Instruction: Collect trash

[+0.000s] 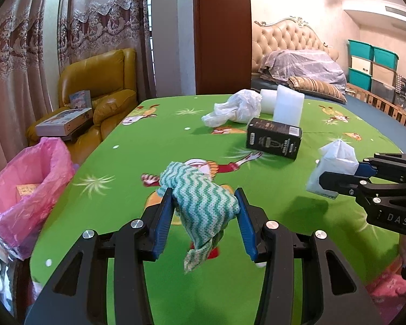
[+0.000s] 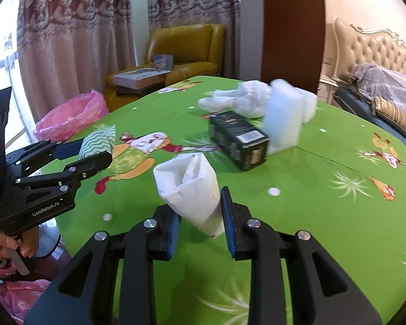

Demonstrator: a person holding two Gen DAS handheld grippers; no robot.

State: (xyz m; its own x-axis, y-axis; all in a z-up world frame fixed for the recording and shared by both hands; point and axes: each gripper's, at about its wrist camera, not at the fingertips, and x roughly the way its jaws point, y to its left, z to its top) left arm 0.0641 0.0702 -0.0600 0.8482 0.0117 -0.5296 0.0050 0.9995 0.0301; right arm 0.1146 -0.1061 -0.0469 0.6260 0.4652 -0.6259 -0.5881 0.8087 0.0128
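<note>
Two grippers, left [image 1: 205, 203] pinching wavy knit cloth [image 1: 203, 203], right [image 2: 200, 216] clamping crumpled white paper [image 2: 189, 187].

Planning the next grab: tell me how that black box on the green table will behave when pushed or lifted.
The black box looks like stiff printed cardboard, so it should probably keep its shape. It lies on a long flat side, so it will likely slide rather than roll. Its faces look smooth and may slip a little between the tongs.

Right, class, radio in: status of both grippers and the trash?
Left gripper shut on green-striped cloth. Right gripper shut on white paper bag. Pink-lined bin open at table's left edge. Black box, plastic bag still uncollected.
</note>
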